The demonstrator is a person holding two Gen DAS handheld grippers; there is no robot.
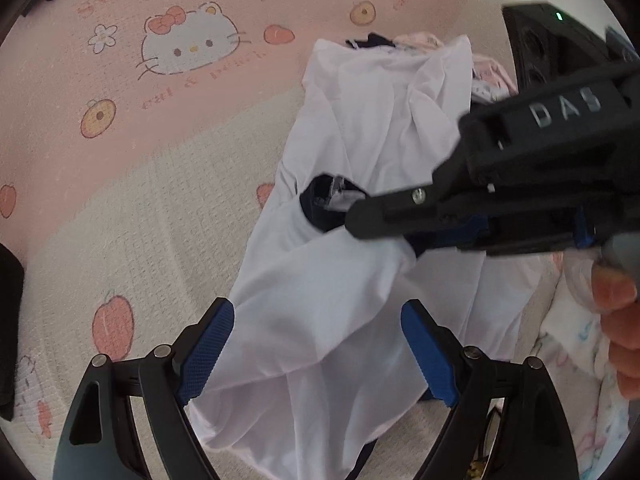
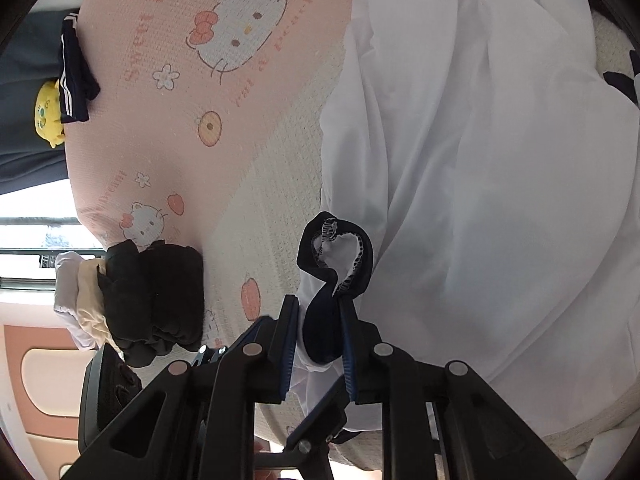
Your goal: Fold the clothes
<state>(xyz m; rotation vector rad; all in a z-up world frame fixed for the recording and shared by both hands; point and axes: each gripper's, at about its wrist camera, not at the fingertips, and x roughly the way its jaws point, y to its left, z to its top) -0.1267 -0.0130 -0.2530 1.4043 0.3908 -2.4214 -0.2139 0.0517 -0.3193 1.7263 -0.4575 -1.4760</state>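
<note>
The right gripper (image 2: 319, 320) was clamped down on the dark navy collar (image 2: 336, 256) of a white shirt (image 2: 460, 160), with the blue pads (image 2: 290, 344) squeezing the trim from both sides and a loop of collar sticking up past the fingertips. In the left wrist view the same gripper (image 1: 362, 220) came in from the right side, its tip right at the neck opening, with a bit of the person's hand (image 1: 618, 320) showing behind it.

The left gripper (image 1: 318, 340) was spread wide, one blue pad (image 1: 206, 354) at each side of the shirt's (image 1: 360, 128) lower part, the cloth passing between them. Couldn't really tell if either pad was actually touching the fabric, but it wasn't pinching anything.

The shirt itself lay rumpled and stretched out lengthwise on a pink and cream blanket (image 2: 192, 128) printed with cartoon cats, peaches and flowers. Off to the side on that blanket sat a small pile of folded clothes (image 2: 156, 300), mostly dark with a pale piece or two. A navy garment with white stripes (image 2: 74, 76) and a little yellow plush toy (image 2: 48, 114) lay at the far edge.
</note>
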